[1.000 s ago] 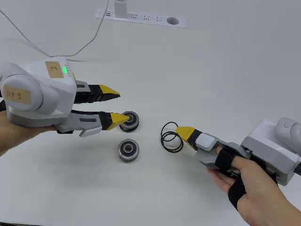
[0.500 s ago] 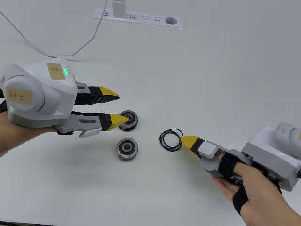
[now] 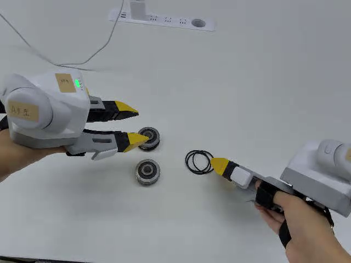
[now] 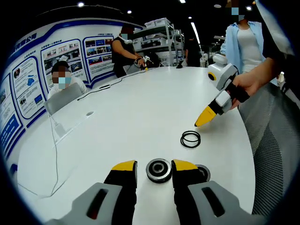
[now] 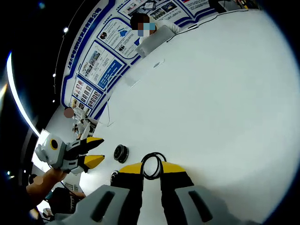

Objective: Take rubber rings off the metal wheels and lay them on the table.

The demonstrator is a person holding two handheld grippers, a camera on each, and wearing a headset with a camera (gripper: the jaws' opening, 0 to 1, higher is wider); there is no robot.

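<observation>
Two metal wheels lie on the white table [image 3: 263, 87]. One wheel [image 3: 149, 138] [image 4: 158, 169] sits between the jaws of my open left gripper [image 3: 133, 123] [image 4: 153, 166], at their tips, and nothing is clamped. The second wheel [image 3: 148, 171] [image 4: 203, 172] lies just beside it. A small pile of black rubber rings [image 3: 199, 161] [image 4: 190, 138] [image 5: 152, 165] lies flat on the table, just in front of my right gripper [image 3: 219, 164] [image 5: 152, 168]. Its jaws stand narrowly open, apart from the rings and holding nothing.
A white power strip [image 3: 164, 21] with a plug and a grey cable [image 3: 82, 55] lies at the table's far edge. Several people sit or stand around the long table in the gripper views.
My right gripper let the rubber rings down on the table and drew back to the right. The left gripper and both wheels stayed where they were.
</observation>
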